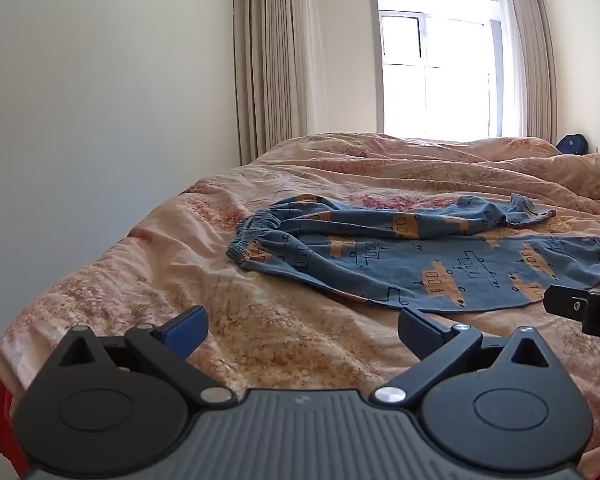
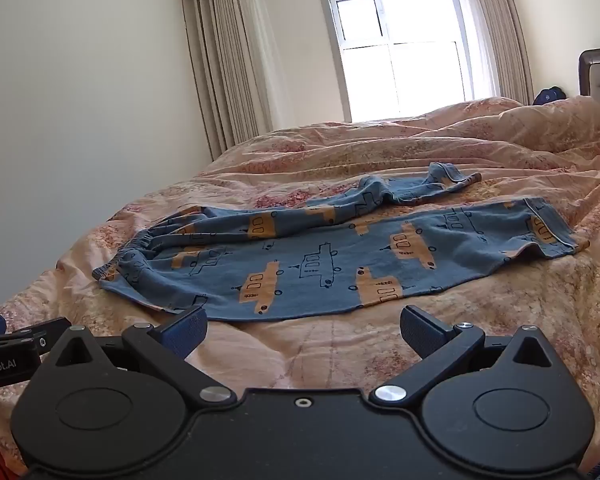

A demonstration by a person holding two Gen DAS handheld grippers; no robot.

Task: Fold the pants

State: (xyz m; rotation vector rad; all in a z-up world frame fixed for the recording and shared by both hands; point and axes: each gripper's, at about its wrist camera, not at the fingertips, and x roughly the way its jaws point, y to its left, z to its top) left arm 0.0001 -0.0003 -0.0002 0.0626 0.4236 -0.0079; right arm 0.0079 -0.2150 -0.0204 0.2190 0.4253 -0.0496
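Note:
Blue pants (image 1: 420, 264) with an orange boat print lie spread on the bed, waistband (image 1: 256, 228) to the left, legs running right. The near leg lies flat; the far leg (image 2: 380, 196) is rumpled and twisted. My left gripper (image 1: 302, 330) is open above the quilt, just short of the pants' near edge. My right gripper (image 2: 302, 330) is also open with nothing between its fingers, close to the near leg's edge. The right gripper's finger shows at the right edge of the left wrist view, and the left gripper's finger at the left edge of the right wrist view.
The bed carries a rumpled pink floral quilt (image 1: 260, 328) with raised folds toward the back right. A white wall (image 1: 100, 100) runs along the left. Curtains (image 1: 276, 60) and a bright window (image 1: 436, 72) stand behind. A dark headboard (image 2: 598, 68) and a blue bag (image 2: 548, 96) sit far right.

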